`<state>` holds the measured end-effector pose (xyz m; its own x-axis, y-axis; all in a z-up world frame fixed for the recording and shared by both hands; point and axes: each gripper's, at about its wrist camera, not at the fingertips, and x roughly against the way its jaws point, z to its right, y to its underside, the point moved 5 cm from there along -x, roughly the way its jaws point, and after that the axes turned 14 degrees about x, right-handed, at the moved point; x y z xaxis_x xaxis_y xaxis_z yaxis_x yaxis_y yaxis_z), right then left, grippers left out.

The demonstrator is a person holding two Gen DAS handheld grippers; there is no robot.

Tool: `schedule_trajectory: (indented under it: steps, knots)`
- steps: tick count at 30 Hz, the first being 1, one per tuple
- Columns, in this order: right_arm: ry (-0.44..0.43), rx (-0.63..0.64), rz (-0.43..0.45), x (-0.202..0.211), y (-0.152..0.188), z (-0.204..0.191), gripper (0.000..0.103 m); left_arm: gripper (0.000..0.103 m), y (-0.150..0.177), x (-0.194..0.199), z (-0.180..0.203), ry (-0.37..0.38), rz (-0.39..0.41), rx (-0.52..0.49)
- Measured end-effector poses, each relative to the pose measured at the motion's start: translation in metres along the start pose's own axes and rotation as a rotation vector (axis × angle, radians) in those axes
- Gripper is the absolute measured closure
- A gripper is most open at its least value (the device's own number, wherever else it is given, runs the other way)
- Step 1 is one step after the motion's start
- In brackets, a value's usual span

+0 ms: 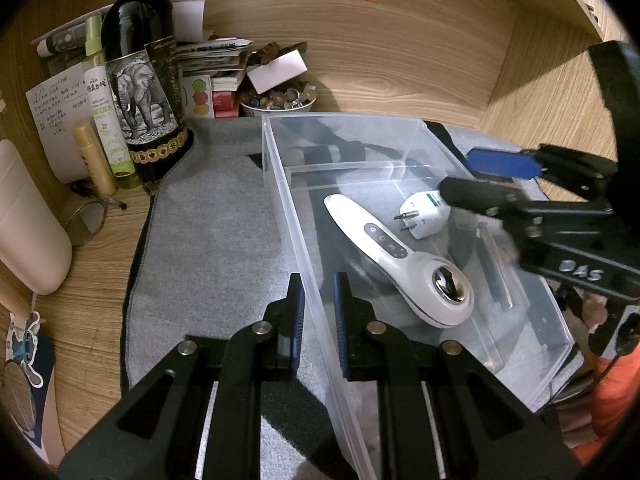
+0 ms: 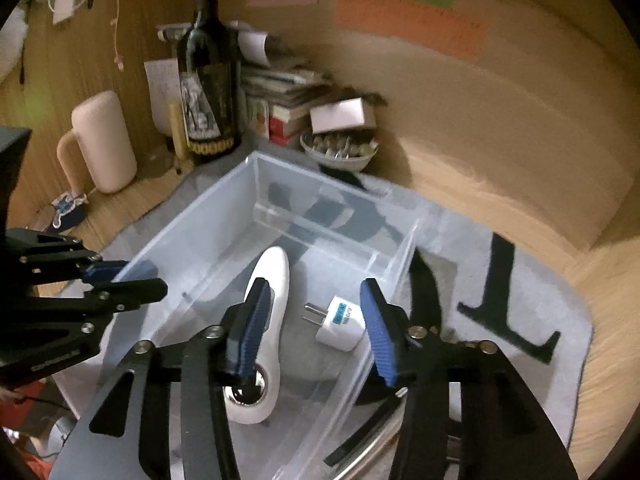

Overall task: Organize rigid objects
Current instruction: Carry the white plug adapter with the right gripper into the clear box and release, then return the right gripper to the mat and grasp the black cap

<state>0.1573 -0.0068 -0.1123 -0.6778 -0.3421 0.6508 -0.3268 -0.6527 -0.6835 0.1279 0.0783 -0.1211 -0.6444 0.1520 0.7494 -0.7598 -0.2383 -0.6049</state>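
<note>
A clear plastic bin (image 1: 280,184) (image 2: 224,216) sits on a grey mat. Inside lie a white handheld device with a metal head (image 1: 400,256) (image 2: 272,280) and a white plug adapter (image 1: 424,214) (image 2: 340,322). My left gripper (image 1: 318,312) (image 2: 120,276) is shut on the bin's left wall, one finger each side. My right gripper (image 2: 316,320) (image 1: 472,176) is open and empty, hovering over the bin just above the adapter.
A dark wine bottle (image 1: 140,60) (image 2: 208,80), spray bottle (image 1: 106,108), stacked books (image 1: 216,64), a bowl of small stones (image 1: 276,102) (image 2: 340,152) and a pink cylinder (image 2: 106,140) crowd the back left. Wooden walls enclose the desk.
</note>
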Motion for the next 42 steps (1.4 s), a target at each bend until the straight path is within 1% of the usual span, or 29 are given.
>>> schedule_trajectory:
  steps: [5,8,12,15,18,23,28,34,42]
  knots:
    - [0.059,-0.013,0.063,0.027,-0.001,0.007,0.033,0.089,0.0,0.0,0.0,0.0,0.0,-0.001]
    - [0.093,-0.018,0.092,0.042,0.001,0.011,0.028,0.089,0.0,0.0,0.0,0.0,0.0,-0.001]
    - [0.141,-0.039,0.122,0.065,0.008,0.02,0.026,0.089,0.0,0.0,0.0,0.001,0.0,0.0]
    - [0.181,-0.054,0.129,0.078,0.017,0.028,0.025,0.089,0.0,0.0,-0.001,0.002,0.0,0.0]
    - [0.22,-0.081,0.127,0.089,0.03,0.037,0.022,0.089,0.0,0.0,-0.001,0.001,0.0,-0.001]
    - [0.259,-0.135,0.091,0.099,0.058,0.05,0.022,0.089,0.001,0.001,-0.001,0.0,0.001,-0.003]
    - [0.283,-0.174,0.022,0.098,0.094,0.056,0.022,0.09,0.002,0.002,-0.003,-0.003,-0.001,-0.007]
    - [0.263,-0.246,-0.037,0.091,0.133,0.056,0.022,0.09,0.003,0.004,-0.003,-0.013,0.001,-0.006]
    - [0.18,-0.333,-0.138,0.065,0.183,0.045,0.023,0.09,0.005,0.004,-0.002,-0.026,0.0,-0.007]
